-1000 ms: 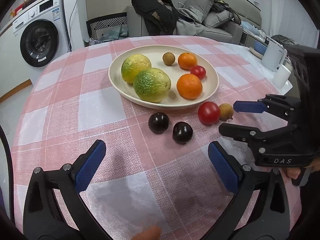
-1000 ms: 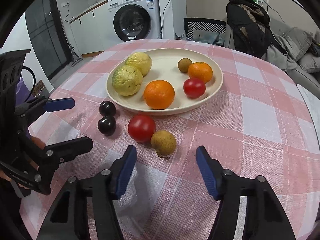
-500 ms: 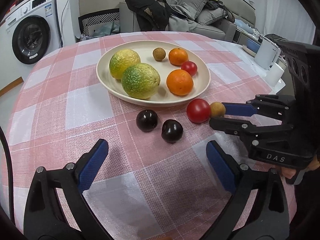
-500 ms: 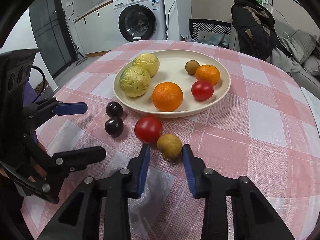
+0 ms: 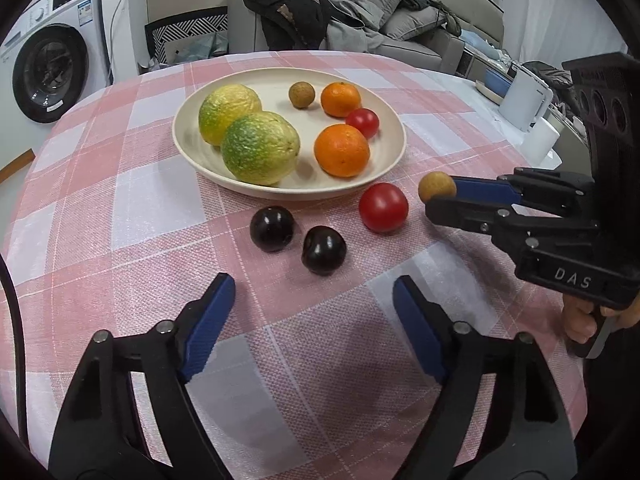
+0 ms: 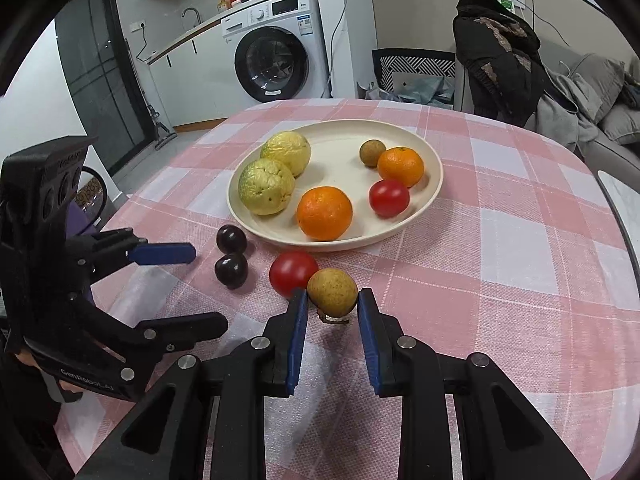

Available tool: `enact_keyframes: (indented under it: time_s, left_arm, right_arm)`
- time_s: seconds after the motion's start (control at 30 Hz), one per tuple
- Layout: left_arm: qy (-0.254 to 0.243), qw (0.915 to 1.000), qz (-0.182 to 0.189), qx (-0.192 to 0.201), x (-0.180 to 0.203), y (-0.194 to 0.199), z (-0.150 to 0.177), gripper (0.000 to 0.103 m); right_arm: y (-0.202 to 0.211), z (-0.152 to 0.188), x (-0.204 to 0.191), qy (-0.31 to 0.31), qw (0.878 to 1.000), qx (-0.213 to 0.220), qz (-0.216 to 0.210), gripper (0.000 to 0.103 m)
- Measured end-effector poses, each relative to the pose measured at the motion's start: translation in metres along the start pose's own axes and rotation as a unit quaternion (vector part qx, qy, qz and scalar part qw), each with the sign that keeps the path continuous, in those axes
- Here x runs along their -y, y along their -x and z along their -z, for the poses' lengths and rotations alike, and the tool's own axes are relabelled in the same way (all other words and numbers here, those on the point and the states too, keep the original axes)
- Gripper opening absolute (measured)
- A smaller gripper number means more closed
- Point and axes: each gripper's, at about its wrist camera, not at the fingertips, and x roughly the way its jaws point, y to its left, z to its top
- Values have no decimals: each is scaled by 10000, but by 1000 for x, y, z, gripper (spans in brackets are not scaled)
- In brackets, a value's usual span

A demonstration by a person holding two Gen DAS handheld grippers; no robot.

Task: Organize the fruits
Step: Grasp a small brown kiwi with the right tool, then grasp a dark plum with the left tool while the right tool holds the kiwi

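Observation:
A cream plate (image 5: 400, 136) (image 6: 438, 176) holds two green-yellow citrus, two oranges, a small tomato and a small brown fruit. On the checked cloth in front of it lie a red tomato (image 5: 383, 207) (image 6: 293, 273) and two dark plums (image 5: 272, 228) (image 5: 323, 249). My right gripper (image 6: 333, 300) (image 5: 440, 196) is shut on another small brown fruit (image 6: 332, 292) (image 5: 436, 186), right beside the tomato. My left gripper (image 5: 312, 292) (image 6: 204, 290) hangs just short of the plums, its jaws closing with nothing between them.
White appliances (image 5: 524, 100) stand at the table's right edge. A washing machine (image 6: 272, 64) stands beyond the table, and a sofa (image 5: 400, 32) piled with clothes sits behind it. A hand (image 5: 580, 320) holds the right gripper's handle.
My right gripper's jaws closed around the small brown fruit beside the tomato. My left gripper's jaws narrowed; it tilted a little, staying near the plums.

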Motion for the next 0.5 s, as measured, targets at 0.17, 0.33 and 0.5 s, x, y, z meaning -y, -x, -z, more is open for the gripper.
enact_keyframes:
  time_s: [0.17, 0.33, 0.5]
  left_arm:
    - [-39, 10000, -68, 13, 8, -4, -4, 65]
    - [-21, 9998, -189, -8, 13, -10, -11, 62]
    - [-60, 9993, -358, -10, 17, -14, -14, 55]
  right_arm:
    - [5, -1, 6, -122, 9999, 47, -23, 26]
    - [10, -2, 5, -128, 9999, 111, -31, 26]
    - [14, -3, 3, -117, 9998, 153, -53, 26]
